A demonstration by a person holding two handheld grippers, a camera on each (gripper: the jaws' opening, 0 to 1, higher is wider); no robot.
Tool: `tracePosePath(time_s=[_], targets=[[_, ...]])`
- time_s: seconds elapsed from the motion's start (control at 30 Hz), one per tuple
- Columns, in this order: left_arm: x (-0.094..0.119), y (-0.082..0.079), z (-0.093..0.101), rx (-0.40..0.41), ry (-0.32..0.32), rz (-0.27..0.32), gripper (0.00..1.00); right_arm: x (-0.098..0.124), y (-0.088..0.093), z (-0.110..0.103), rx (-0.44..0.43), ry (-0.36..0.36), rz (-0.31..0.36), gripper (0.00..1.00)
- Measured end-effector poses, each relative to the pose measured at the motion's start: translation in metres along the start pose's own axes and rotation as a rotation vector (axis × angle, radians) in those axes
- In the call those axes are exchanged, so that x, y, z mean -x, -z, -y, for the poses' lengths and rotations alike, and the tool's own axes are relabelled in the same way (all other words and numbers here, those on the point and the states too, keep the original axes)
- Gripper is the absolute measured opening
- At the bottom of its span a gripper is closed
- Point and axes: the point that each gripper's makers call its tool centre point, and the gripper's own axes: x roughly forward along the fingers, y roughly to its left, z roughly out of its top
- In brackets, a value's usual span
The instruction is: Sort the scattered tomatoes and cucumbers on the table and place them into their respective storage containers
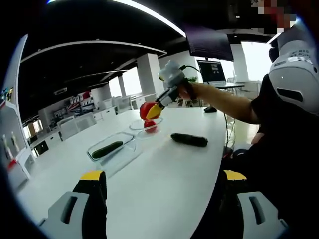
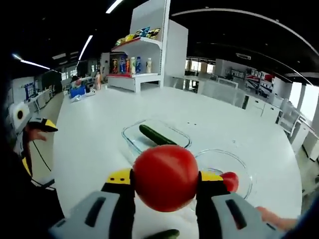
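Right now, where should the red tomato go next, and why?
Probably lower it into the round bowl and open. The right gripper holds the tomato just above that bowl, where another tomato lies; the cucumber is in the other dish.

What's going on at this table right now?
A person is sorting vegetables on a white table. The right hand-held gripper is shut on a tomato, held above the round glass bowl, where another tomato already lies. One cucumber lies in the rectangular glass container; a second cucumber lies loose on the table. The left hand-held gripper is open and holds nothing.
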Motion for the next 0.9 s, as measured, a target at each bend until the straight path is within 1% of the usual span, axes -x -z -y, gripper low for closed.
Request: tracePosePath(time_s=[0.07, 0.13, 0.2, 0.27, 0.37, 0.4, 0.47, 0.57, 0.6, 0.63, 0.67, 0.8, 0.9], targets=[[0.000, 0.000, 0.001, 0.003, 0.004, 0.004, 0.94, 0.002, -0.008, 0.013, -0.009, 0.019, 0.006, 0.44], [0.000, 0.000, 0.001, 0.005, 0.004, 0.005, 0.94, 0.003, -0.013, 0.021, -0.019, 0.031, 0.012, 0.44], [0.000, 0.001, -0.001, 0.001, 0.001, -0.003, 0.94, 0.003, -0.021, 0.031, -0.032, 0.045, 0.024, 0.44], [0.000, 0.001, -0.001, 0.000, 0.000, -0.005, 0.94, 0.000, -0.025, 0.038, -0.038, 0.056, 0.027, 0.44], [-0.002, -0.001, 0.000, 0.002, 0.004, 0.000, 0.94, -0.010, -0.023, 0.049, -0.042, 0.079, 0.009, 0.44], [-0.002, -0.001, 0.001, 0.001, 0.005, -0.002, 0.94, -0.018, -0.017, 0.054, -0.049, 0.094, -0.013, 0.44], [-0.003, 0.000, 0.001, -0.002, 0.005, -0.004, 0.94, -0.026, -0.006, 0.060, -0.057, 0.112, -0.054, 0.44], [-0.004, 0.001, 0.001, -0.002, 0.009, -0.008, 0.93, -0.044, 0.012, 0.066, -0.072, 0.122, -0.098, 0.44], [-0.004, 0.001, 0.002, -0.002, 0.011, -0.009, 0.93, -0.050, 0.017, 0.066, -0.085, 0.118, -0.107, 0.44], [-0.004, 0.001, 0.003, -0.004, 0.017, -0.010, 0.94, -0.056, 0.023, 0.067, -0.118, 0.115, -0.119, 0.44], [-0.004, 0.001, 0.003, -0.004, 0.020, -0.009, 0.94, -0.061, 0.026, 0.067, -0.130, 0.114, -0.127, 0.44], [-0.004, 0.001, 0.002, -0.001, 0.016, -0.006, 0.94, -0.076, 0.040, 0.067, -0.126, 0.127, -0.154, 0.44], [-0.006, 0.003, 0.001, 0.004, 0.022, -0.005, 0.94, -0.083, 0.045, 0.068, -0.125, 0.123, -0.157, 0.44]])
